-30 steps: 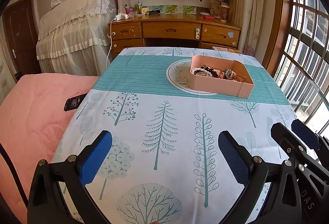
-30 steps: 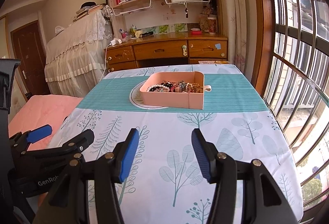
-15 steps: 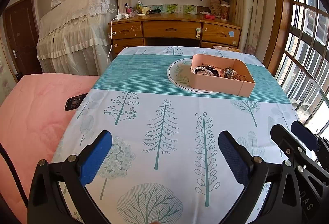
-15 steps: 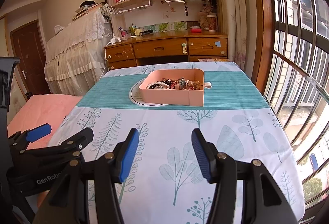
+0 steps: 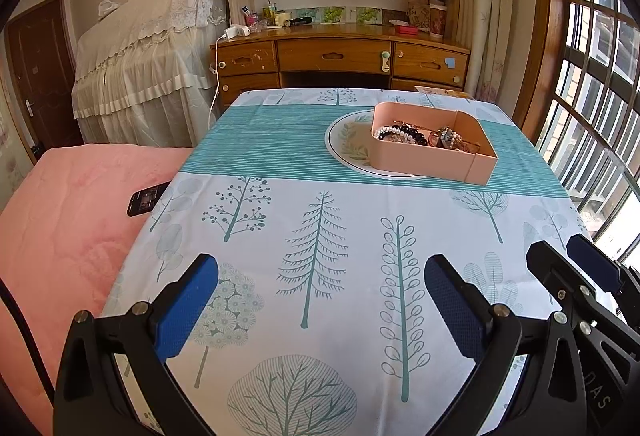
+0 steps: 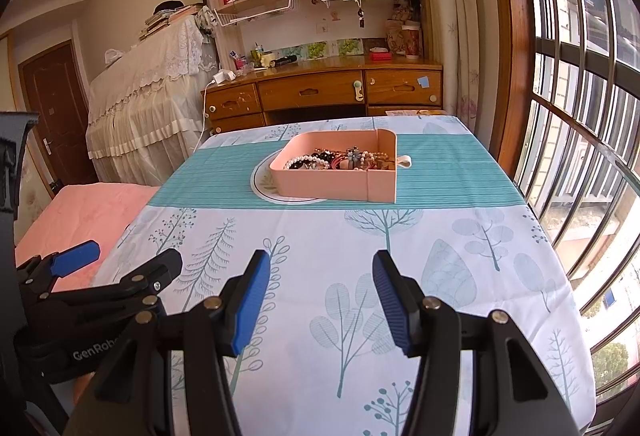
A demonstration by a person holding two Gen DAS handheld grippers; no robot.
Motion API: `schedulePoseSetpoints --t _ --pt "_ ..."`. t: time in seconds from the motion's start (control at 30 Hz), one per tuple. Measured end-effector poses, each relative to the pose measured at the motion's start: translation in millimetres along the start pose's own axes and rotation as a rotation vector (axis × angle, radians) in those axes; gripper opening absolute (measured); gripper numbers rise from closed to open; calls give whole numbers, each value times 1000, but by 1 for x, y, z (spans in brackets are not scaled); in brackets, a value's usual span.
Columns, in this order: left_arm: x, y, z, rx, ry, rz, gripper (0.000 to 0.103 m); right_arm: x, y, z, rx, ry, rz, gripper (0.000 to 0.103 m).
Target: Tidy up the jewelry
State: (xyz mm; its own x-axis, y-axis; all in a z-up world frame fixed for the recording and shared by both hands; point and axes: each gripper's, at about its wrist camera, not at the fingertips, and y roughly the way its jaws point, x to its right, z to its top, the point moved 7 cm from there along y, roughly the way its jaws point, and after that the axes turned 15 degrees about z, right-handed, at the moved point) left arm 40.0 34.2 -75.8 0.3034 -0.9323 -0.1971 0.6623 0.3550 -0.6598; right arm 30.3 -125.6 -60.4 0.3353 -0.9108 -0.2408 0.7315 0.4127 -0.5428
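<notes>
While the square pink tray (image 5: 432,160) with rounded corners sits on a round plate (image 5: 348,146) far across the tree-printed cloth (image 5: 320,236), holding tangled bead bracelets (image 6: 340,159), we hold our left gripper (image 5: 320,300) and right gripper (image 6: 316,300) low over the desk, blue ribbed pads spread and empty.

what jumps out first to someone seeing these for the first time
The pink tray heaped with tangled jewelry draws the eye, sitting partly on a round plate on the teal band of the tree-print tablecloth. Nearer the camera, the left claw and right claw both gape open above the cloth, holding nothing.
</notes>
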Motion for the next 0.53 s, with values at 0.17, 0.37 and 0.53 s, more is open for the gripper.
schedulePoseSetpoints --t 0.17,0.37,0.53 --pt "0 0 0 -1 2 0 102 0 0 -1 -2 2 1 54" --pt "0 0 -1 -1 4 1 102 0 0 -3 -4 4 2 54" --pt "-3 2 -4 -9 9 -2 102 -1 0 -4 -8 7 1 54"
